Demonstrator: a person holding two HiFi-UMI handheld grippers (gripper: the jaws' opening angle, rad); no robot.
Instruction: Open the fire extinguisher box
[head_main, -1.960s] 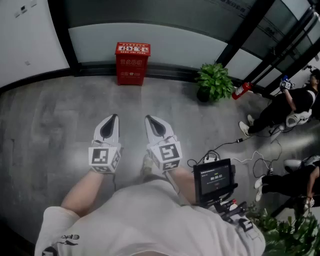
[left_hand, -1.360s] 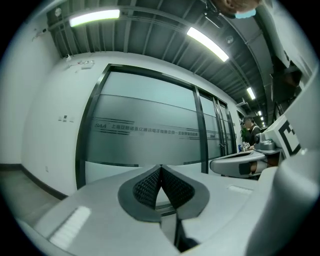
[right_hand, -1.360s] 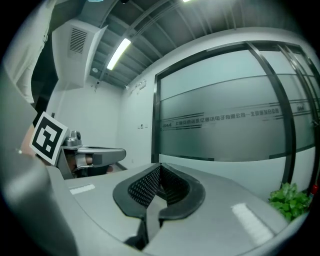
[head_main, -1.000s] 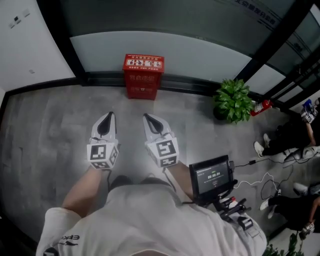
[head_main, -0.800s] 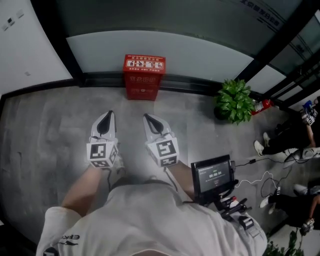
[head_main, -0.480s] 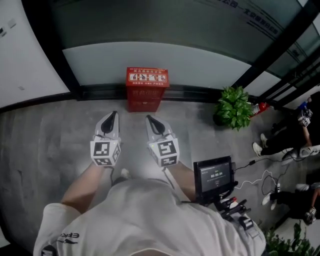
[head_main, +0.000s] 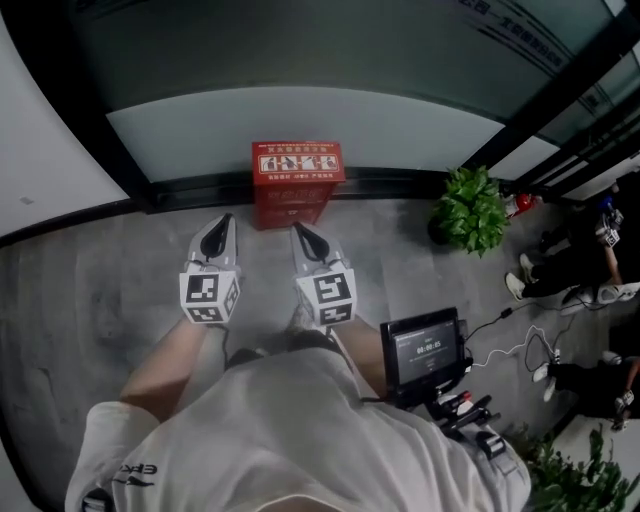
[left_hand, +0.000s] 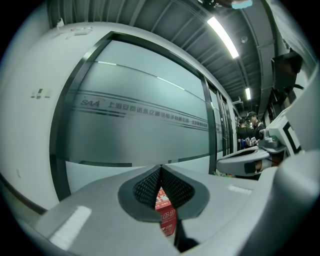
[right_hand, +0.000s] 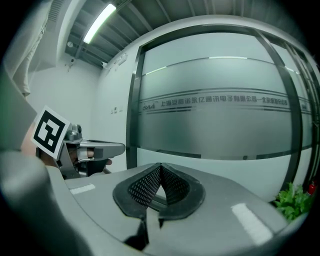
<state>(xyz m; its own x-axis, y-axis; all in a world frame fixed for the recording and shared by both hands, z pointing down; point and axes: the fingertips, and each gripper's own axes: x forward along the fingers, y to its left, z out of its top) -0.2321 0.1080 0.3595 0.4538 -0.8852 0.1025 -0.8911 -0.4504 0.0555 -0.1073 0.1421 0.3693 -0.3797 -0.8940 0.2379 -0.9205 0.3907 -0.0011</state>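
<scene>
Reaching the box seems to be the step in hand. The red rectangular fire extinguisher box with white print on its top (head_main: 297, 180) stands on the grey concrete floor (head_main: 90, 290), against the frosted glass wall (head_main: 300, 110). It looks closed, as far as I can see. It is just ahead of both grippers but apart from them.

The left gripper (head_main: 222, 226) and the right gripper (head_main: 302, 237) are held side by side and point toward the box. Each has its jaws clenched together with nothing between them.

The next move, I think, calls for bending down nearer, finding the edge or latch of the lid or door, and releasing one claw enough to take it. On which side the box opens I cannot tell from here.
</scene>
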